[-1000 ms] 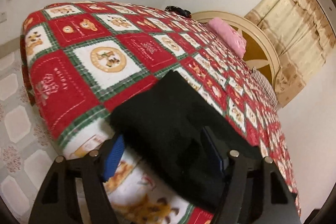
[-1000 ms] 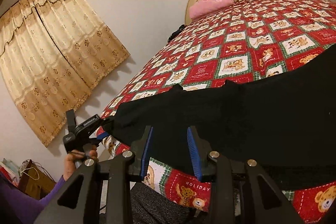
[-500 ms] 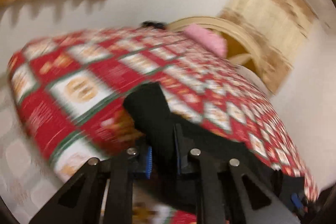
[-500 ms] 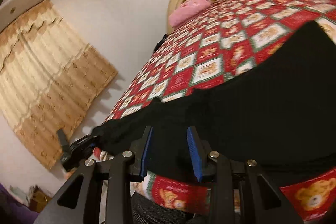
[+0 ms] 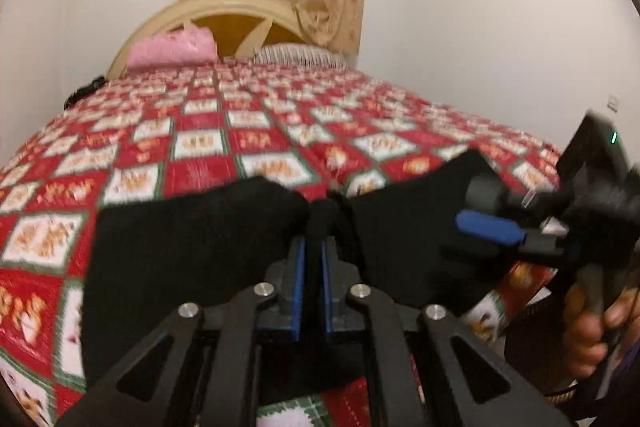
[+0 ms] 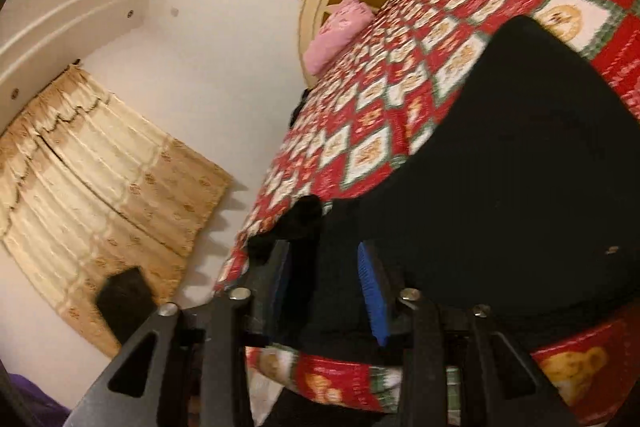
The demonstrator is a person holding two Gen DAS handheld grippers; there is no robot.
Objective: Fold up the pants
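Black pants point(image 5: 192, 247) lie spread across the near edge of the bed's red patchwork quilt point(image 5: 240, 143). My left gripper point(image 5: 314, 247) is shut on a bunched fold of the pants at their middle. In the left wrist view my right gripper shows at the right, its blue pad point(image 5: 488, 227) over the pants' right end, with a person's hand point(image 5: 588, 335) on its handle. In the right wrist view my right gripper point(image 6: 324, 267) is opening, and black fabric of the pants point(image 6: 520, 187) lies between its blue pads point(image 6: 370, 291).
A pink pillow point(image 5: 172, 49) and a striped pillow point(image 5: 298, 55) lie at the cream headboard point(image 5: 240, 7). A dark object point(image 5: 82, 93) rests at the bed's far left edge. Beige curtains point(image 6: 100, 167) hang along the wall, and a white wall runs along the bed's right.
My left gripper closed on the pants' fabric, swung along the bed edge toward the right gripper and rolled level. The right gripper's jaws widened and it rolled.
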